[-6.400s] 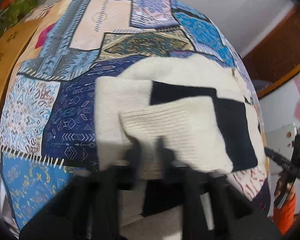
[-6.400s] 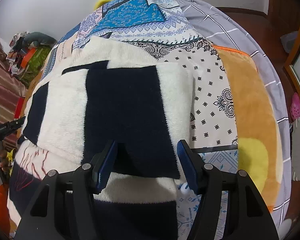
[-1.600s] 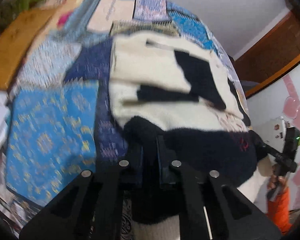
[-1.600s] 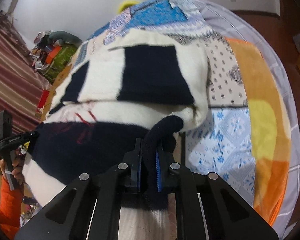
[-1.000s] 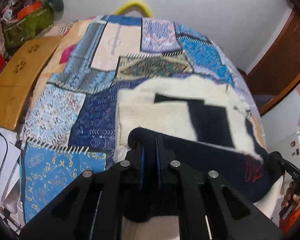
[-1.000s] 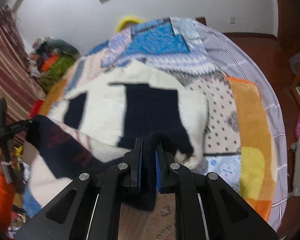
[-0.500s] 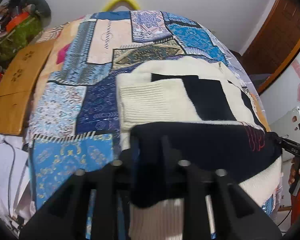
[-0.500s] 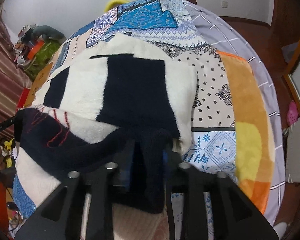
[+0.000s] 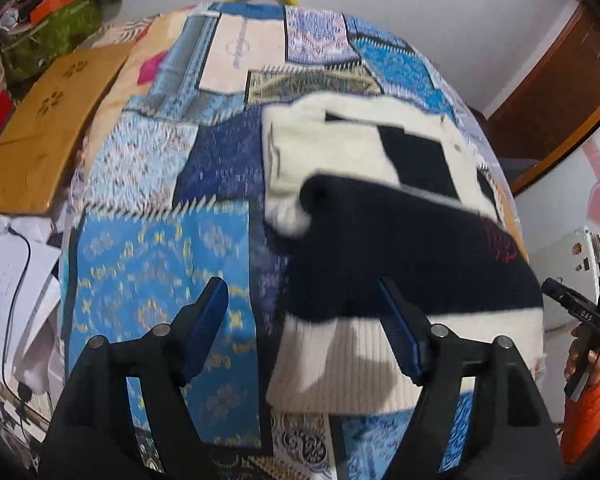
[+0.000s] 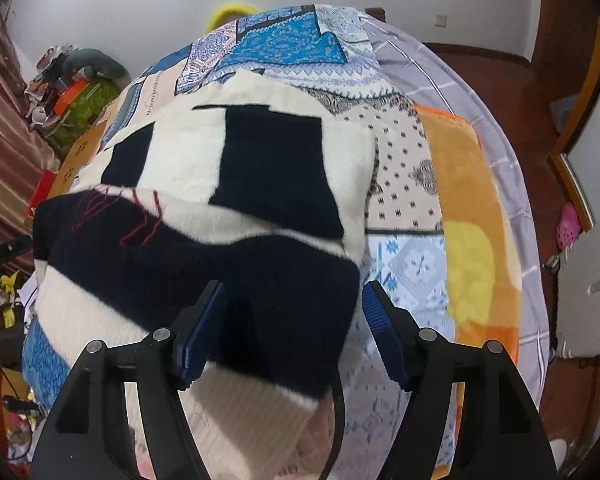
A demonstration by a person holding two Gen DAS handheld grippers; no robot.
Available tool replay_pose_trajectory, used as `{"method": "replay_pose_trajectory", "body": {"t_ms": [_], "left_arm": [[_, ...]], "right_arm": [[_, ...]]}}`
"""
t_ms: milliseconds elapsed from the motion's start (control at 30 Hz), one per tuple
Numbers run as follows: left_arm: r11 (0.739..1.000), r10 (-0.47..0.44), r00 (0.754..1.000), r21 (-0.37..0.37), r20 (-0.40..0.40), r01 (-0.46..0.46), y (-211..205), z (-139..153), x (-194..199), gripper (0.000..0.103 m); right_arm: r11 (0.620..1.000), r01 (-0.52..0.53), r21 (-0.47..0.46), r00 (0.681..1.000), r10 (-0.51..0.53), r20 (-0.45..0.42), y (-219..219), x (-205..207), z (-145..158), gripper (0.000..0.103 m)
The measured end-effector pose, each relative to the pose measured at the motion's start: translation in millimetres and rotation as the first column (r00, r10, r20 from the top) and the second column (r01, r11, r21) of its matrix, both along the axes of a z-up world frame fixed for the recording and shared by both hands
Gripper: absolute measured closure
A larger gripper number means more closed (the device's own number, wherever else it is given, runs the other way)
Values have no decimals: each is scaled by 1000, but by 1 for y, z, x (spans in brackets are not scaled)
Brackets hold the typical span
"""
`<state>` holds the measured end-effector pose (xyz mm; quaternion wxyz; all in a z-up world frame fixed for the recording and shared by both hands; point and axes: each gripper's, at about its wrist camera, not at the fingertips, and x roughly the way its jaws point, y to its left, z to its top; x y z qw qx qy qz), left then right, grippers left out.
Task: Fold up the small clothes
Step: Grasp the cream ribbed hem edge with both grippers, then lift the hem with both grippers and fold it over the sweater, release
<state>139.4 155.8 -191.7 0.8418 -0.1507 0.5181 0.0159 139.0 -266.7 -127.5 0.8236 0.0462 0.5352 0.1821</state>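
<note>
Two hand-held grippers stand spread over a sweater on a bed, neither holding cloth. Nearest the left gripper (image 9: pixel 304 320), the ribbed cream hem and a broad navy band of the sweater (image 9: pixel 400 240) lie just ahead and toward its right finger, which overlaps the knit in the picture; its left finger hangs over bare quilt (image 9: pixel 160 256). From the right gripper (image 10: pixel 294 322), jaws equally wide, the same navy band sits directly between and ahead of the fingers, with the cream hem passing beneath them. Beyond that band, the folded-over part rests on the cream-and-navy body of the sweater (image 10: pixel 268 168), so the garment appears to be doubled front to back, with a rolled navy corner showing ahead of the left gripper. Judged from this, one fold looks laid and let go; squaring the edges and perhaps a further fold remain, and no finished stack shows. Right of the right gripper lies an orange blanket (image 10: pixel 460 184) on the grey sheet. Far left of the left gripper a brown board (image 9: pixel 48 136) leans by the bed, and beyond it a green bag (image 9: pixel 48 24) holds jumbled items too small to make out.
</note>
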Motion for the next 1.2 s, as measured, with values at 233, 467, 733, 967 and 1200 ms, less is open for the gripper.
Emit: {"method": "replay_pose_trajectory", "body": {"t_ms": [233, 467, 733, 967, 1200], "left_arm": [[999, -12, 998, -51, -64, 9, -5, -26, -15, 28], [998, -26, 997, -56, -74, 22, -18, -35, -20, 28], [996, -92, 995, 0, -42, 92, -35, -23, -16, 75], [989, -140, 990, 48, 23, 139, -50, 4, -10, 92], [992, -115, 984, 61, 140, 107, -44, 49, 12, 93]], "right_arm": [[1000, -19, 25, 997, 21, -70, -8, -32, -12, 36], [995, -26, 93, 994, 36, -107, -5, -55, -27, 36], [968, -3, 250, 991, 37, -130, -5, -58, -30, 75], [967, -69, 247, 995, 83, -47, 6, -46, -1, 93], [966, -104, 235, 993, 88, 80, 13, -14, 28, 94]]}}
